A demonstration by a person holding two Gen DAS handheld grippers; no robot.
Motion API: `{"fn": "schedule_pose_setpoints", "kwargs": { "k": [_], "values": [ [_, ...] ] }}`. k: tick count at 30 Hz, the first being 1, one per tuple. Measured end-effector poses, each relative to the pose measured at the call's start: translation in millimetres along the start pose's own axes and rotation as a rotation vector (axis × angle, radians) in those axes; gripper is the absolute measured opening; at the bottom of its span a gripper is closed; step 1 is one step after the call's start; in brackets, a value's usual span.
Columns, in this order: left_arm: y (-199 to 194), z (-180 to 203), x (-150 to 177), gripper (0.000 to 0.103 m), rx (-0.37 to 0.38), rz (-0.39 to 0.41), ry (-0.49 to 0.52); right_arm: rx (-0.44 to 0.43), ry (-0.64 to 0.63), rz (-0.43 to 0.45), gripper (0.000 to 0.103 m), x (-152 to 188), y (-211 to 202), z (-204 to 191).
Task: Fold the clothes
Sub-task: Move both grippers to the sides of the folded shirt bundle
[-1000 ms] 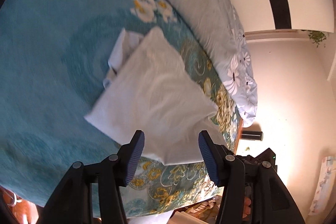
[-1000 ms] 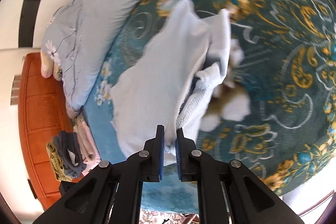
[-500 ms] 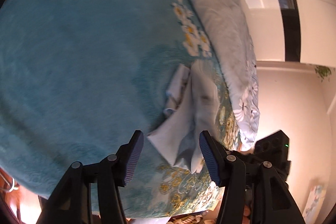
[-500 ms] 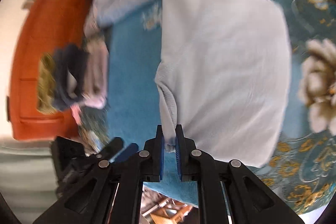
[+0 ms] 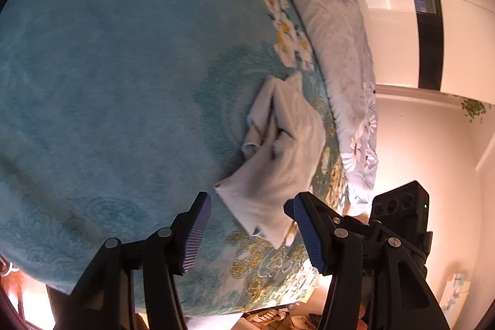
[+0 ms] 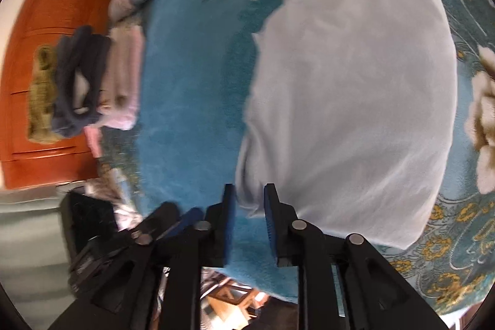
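Observation:
A pale blue folded garment (image 5: 278, 156) lies on the teal patterned bedspread (image 5: 117, 88). It fills the right half of the right wrist view (image 6: 352, 107), flat and smooth. My left gripper (image 5: 250, 225) is open and empty, just short of the garment's near corner. My right gripper (image 6: 250, 207) is open a little at the garment's near left edge; the cloth's edge lies between the jaws, apparently free.
A light blue floral quilt (image 5: 334, 30) lies along the far side of the bed. A stack of folded clothes, pink, dark blue and olive (image 6: 89, 82), sits by the orange headboard (image 6: 52, 20). The other gripper's body (image 5: 402, 215) shows past the bed edge.
My right gripper has opened and let go of the garment, which now lies flat. My left gripper has drawn back, so the garment looks smaller and farther.

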State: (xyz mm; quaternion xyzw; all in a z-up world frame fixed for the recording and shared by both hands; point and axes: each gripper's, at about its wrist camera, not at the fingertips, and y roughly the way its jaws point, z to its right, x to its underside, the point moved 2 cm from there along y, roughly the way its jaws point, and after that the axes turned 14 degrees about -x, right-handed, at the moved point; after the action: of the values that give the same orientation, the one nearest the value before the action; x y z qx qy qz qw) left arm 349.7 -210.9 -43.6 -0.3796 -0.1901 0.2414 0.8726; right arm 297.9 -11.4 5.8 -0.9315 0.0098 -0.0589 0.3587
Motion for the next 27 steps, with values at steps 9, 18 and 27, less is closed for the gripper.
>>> {"fn": "schedule_pose_setpoints", "kwargs": {
  "k": [9, 18, 27],
  "values": [
    [46.7, 34.7, -0.4, 0.065, -0.157, -0.051, 0.175, 0.073, 0.147, 0.149, 0.033, 16.0, -64.7, 56.0],
    [66.0, 20.4, -10.6, 0.065, -0.398, -0.106, 0.294, 0.05, 0.224, 0.205, 0.061, 36.5, -88.0, 97.9],
    [10.8, -21.0, -15.2, 0.065, -0.178, -0.065, 0.117, -0.003, 0.314, 0.273, 0.073, 33.9, -67.7, 145.1]
  ]
}}
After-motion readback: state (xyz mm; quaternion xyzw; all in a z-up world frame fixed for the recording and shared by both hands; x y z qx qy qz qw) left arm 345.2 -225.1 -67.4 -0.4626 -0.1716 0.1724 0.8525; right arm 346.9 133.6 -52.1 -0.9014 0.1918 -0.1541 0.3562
